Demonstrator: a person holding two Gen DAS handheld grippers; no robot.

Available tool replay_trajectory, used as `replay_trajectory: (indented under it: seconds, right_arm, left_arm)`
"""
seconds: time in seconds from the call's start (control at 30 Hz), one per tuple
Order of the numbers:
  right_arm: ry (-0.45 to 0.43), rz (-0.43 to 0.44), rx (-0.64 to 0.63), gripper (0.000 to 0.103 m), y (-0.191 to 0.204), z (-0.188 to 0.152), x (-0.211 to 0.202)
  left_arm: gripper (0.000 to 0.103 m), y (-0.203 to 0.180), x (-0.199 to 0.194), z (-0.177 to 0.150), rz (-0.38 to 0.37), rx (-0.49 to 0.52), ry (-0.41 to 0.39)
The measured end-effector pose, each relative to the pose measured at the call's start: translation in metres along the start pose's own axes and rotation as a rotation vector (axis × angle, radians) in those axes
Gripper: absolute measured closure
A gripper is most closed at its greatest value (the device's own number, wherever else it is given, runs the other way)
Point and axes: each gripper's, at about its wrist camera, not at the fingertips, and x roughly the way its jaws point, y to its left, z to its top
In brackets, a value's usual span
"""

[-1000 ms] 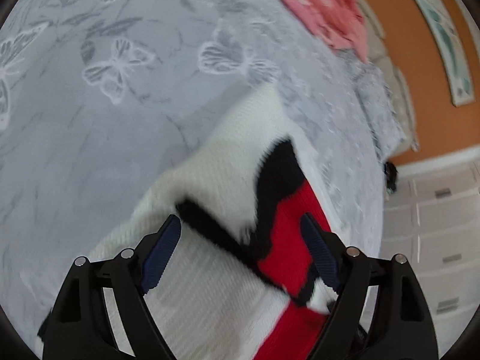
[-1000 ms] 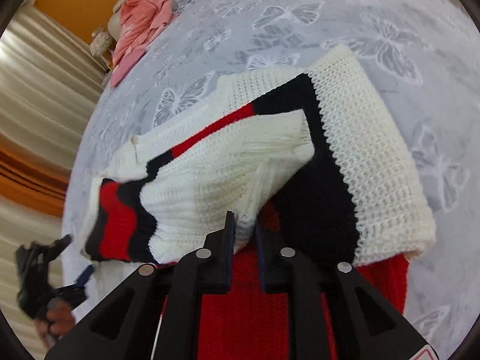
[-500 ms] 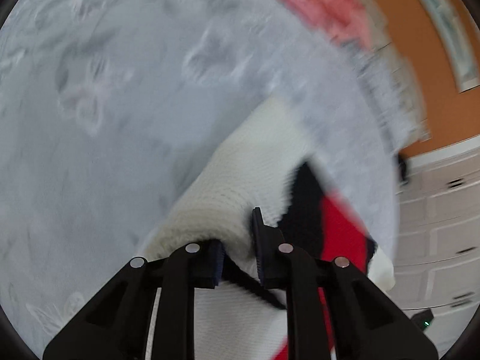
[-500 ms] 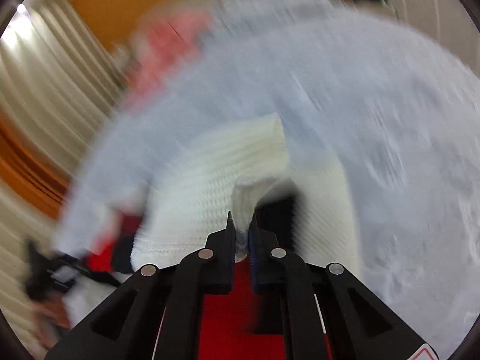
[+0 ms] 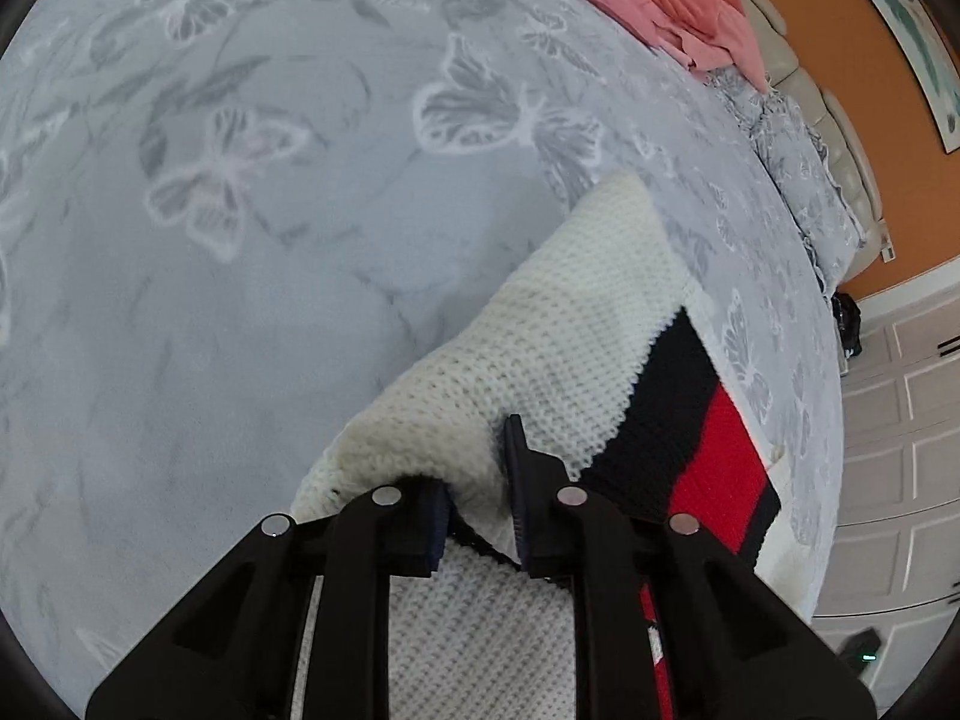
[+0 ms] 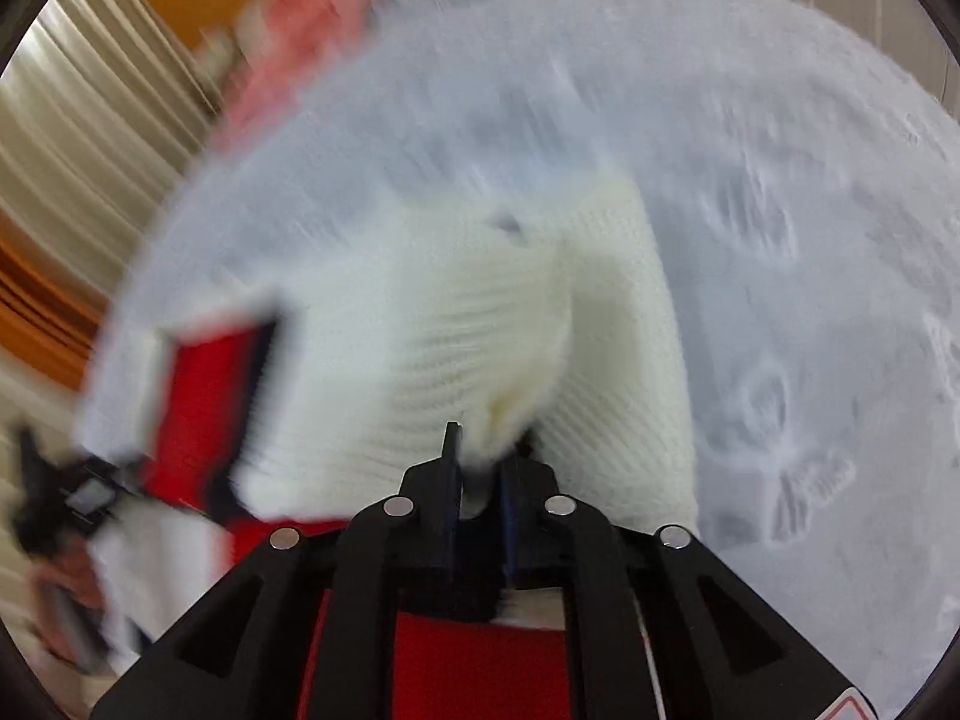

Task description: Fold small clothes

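Note:
A small knitted sweater (image 5: 540, 348), white with black and red stripes, lies partly lifted on a grey bedspread with a butterfly pattern (image 5: 240, 210). My left gripper (image 5: 477, 480) is shut on a white fold of the sweater near its edge. In the blurred right wrist view the sweater (image 6: 456, 324) shows as a white bulk with a red and black band at the left. My right gripper (image 6: 480, 468) is shut on a white fold of it.
A heap of pink clothes (image 5: 660, 0) lies at the far side of the bed, also a pink blur in the right wrist view (image 6: 300, 48). An orange wall (image 5: 840, 90) and white drawers (image 5: 900, 450) stand beyond the bed. Curtains (image 6: 78, 138) hang at the left.
My left gripper was open over the sweater and has shut on a white fold. Both grippers have carried the sweater; its white side now faces up in the right view.

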Motion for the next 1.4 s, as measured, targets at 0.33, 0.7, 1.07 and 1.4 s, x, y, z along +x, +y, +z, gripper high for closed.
replay_trajectory:
  seconds: [0.33,0.7,1.07,1.4]
  right_arm:
    - [-0.071,-0.122,0.005,0.037,-0.016,-0.009,-0.043]
    - [-0.050,-0.020,0.049,0.083,-0.016,-0.001,-0.022]
    - [-0.043,0.019,0.112,0.058,-0.028,-0.066,-0.070]
    - [0.202,-0.004,-0.007,0.047,-0.026,-0.223,-0.135]
  left_arm:
    - [0.038,0.004,-0.057,-0.018,0.048,0.084,-0.100]
    - [0.068,0.009,-0.007,0.009,0.112,0.103,-0.022]
    - [0.054,0.029,-0.055,-0.024,0.026,0.136,0.009]
    - [0.040,0.116,-0.125,-0.135,0.077,0.171,0.176]
